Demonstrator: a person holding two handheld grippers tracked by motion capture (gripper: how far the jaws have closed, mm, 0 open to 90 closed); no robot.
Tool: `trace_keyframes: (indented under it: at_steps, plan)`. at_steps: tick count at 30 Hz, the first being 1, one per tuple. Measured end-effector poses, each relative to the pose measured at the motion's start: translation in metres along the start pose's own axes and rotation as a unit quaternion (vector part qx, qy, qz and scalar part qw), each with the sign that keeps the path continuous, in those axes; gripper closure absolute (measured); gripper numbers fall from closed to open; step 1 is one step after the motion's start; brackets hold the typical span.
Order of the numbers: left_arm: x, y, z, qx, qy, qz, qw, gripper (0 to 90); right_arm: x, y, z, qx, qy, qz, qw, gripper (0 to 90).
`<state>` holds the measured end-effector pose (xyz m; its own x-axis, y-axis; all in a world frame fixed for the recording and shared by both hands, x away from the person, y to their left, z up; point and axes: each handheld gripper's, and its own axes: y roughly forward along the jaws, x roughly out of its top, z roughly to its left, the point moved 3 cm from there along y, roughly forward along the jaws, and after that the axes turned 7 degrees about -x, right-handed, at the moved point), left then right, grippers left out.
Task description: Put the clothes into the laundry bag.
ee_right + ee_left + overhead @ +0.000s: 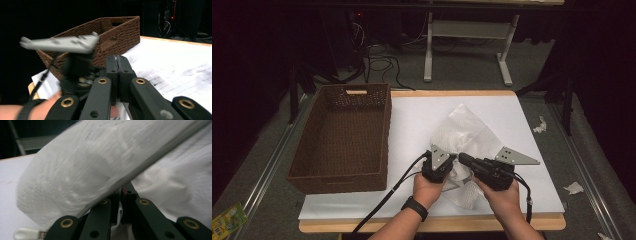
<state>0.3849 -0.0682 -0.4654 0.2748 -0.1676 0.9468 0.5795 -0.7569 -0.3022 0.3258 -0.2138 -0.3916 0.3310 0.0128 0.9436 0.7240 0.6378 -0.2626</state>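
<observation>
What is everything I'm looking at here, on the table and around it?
Woven brown wicker basket: one, brown, left part of the table.
Crumpled white cloth: one, white, table centre, pinched by both grippers.
White table sheet: one, white, covering the wooden tabletop.
Paper scraps: a few, white, floor at right.
Green packet: one, floor at lower left.
Left gripper: black, shut on the cloth.
Right gripper: black, shut on the cloth.
Wristwatch: black, left wrist.

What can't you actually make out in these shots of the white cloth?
- Left tongs: tips buried in the white mesh cloth; motion blur smears its weave, left gripper view.
- Right tongs: what they pinch is cut off by the bottom edge, right gripper view.
- Wicker basket: its floor is too dark to read, high view.
</observation>
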Motion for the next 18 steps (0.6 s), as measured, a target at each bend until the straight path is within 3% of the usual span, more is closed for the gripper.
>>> trace_keyframes:
  at_steps: [1, 2, 3, 4, 6, 7, 8, 9, 12, 13, 18]
  plan:
    - [-0.009, 0.011, 0.008, 0.013, 0.001, 0.021, 0.9997, 87.1, 0.0, -0.001, -0.001, -0.001, 0.0, -0.001, 1.0, 90.0]
    - [-0.009, 0.011, 0.008, 0.013, 0.001, 0.021, 0.9997, 87.1, 0.0, -0.001, -0.001, -0.001, 0.0, -0.001, 1.0, 90.0]
    - [-0.017, 0.02, 0.013, 0.022, -0.002, 0.038, 0.9991, 87.1, 0.0, -0.002, -0.002, -0.002, 0.001, 0.0, 1.0, 90.0]
    - [-0.019, 0.024, 0.016, 0.02, -0.014, 0.054, 0.9982, 86.3, 0.0, -0.002, -0.004, -0.003, 0.003, 0.001, 1.0, 90.0]
    - [-0.017, 0.024, 0.017, 0.013, -0.021, 0.052, 0.9983, 84.7, -0.002, -0.001, -0.006, -0.006, 0.005, 0.001, 1.0, 90.0]
    - [-0.016, 0.021, 0.016, -0.004, -0.019, 0.058, 0.9981, 76.2, -0.002, -0.002, -0.007, -0.006, 0.007, 0.003, 0.9999, 90.0]
    - [-0.016, 0.021, 0.016, -0.004, -0.019, 0.058, 0.9981, 70.7, -0.002, -0.002, -0.007, -0.006, 0.007, 0.003, 0.9999, 90.0]
    - [-0.015, 0.011, 0.015, -0.022, -0.022, 0.056, 0.998, 64.3, -0.002, -0.002, -0.008, -0.008, 0.008, 0.002, 0.9999, 90.0]
    - [-0.014, -0.001, 0.012, -0.034, -0.024, 0.049, 0.998, 52.0, -0.002, -0.001, -0.008, -0.009, 0.007, 0.003, 0.9999, 90.0]
    - [-0.013, -0.014, 0.009, -0.047, -0.023, 0.038, 0.9979, 47.4, -0.003, -0.001, -0.008, -0.01, 0.007, 0.005, 0.9999, 90.0]
    - [-0.016, -0.038, 0.004, -0.066, -0.011, 0.023, 0.9975, 34.1, -0.002, -0.001, -0.007, -0.008, 0.005, 0.004, 0.9999, 90.0]
